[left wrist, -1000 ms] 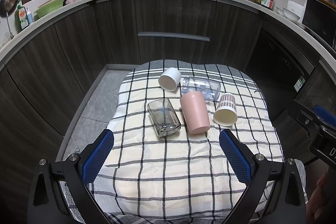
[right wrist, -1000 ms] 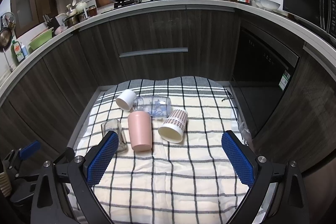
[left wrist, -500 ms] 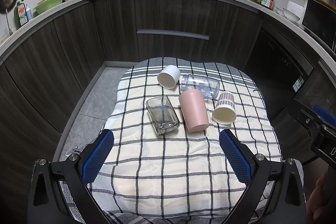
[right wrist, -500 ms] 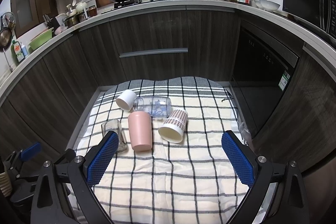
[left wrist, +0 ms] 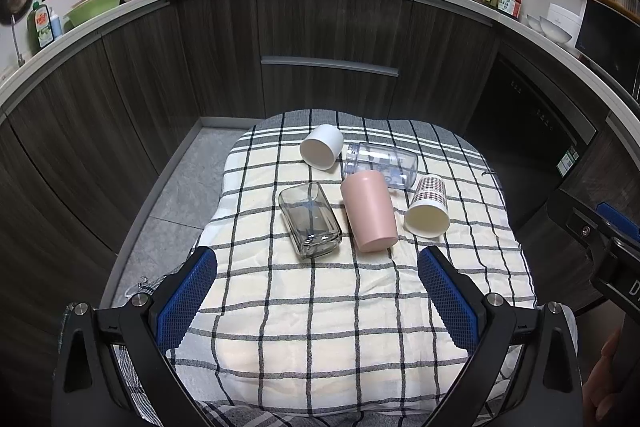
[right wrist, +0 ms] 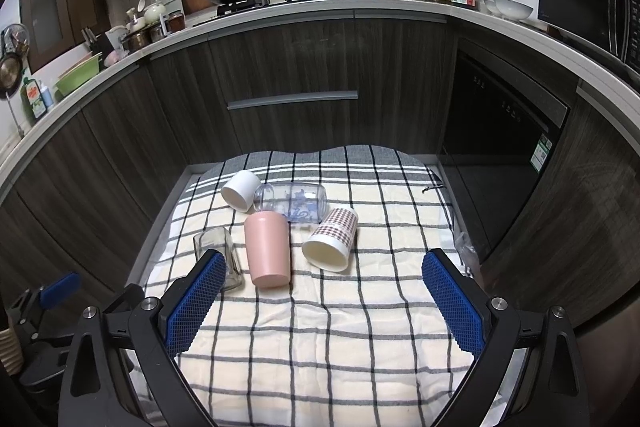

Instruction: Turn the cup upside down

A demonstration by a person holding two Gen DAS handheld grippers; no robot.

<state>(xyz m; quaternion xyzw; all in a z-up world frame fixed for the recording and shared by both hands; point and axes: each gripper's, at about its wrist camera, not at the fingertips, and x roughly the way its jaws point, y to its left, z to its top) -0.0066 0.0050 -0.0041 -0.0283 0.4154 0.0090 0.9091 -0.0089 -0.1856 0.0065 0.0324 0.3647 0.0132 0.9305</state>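
Several cups lie on their sides on a checked cloth [left wrist: 340, 291]: a white cup [left wrist: 321, 147], a clear printed glass [left wrist: 382, 165], a pink cup [left wrist: 370, 211], a square clear glass [left wrist: 310, 219] and a checked paper cup [left wrist: 427, 207]. The right wrist view shows the same white cup [right wrist: 240, 190], printed glass [right wrist: 291, 203], pink cup [right wrist: 267, 247], square glass [right wrist: 218, 255] and paper cup [right wrist: 331, 238]. My left gripper [left wrist: 318, 291] is open and empty, short of the cups. My right gripper [right wrist: 320, 297] is open and empty, also short of them.
The cloth [right wrist: 320, 327] covers a small table in front of dark kitchen cabinets [left wrist: 328, 67]. A dishwasher front [right wrist: 496, 163] stands to the right. The floor [left wrist: 176, 195] drops away on the left. The other gripper [left wrist: 600, 251] shows at the right edge.
My left gripper has drawn back and risen slightly, so the cups sit a little higher in its view. The right gripper and the cups have not moved.
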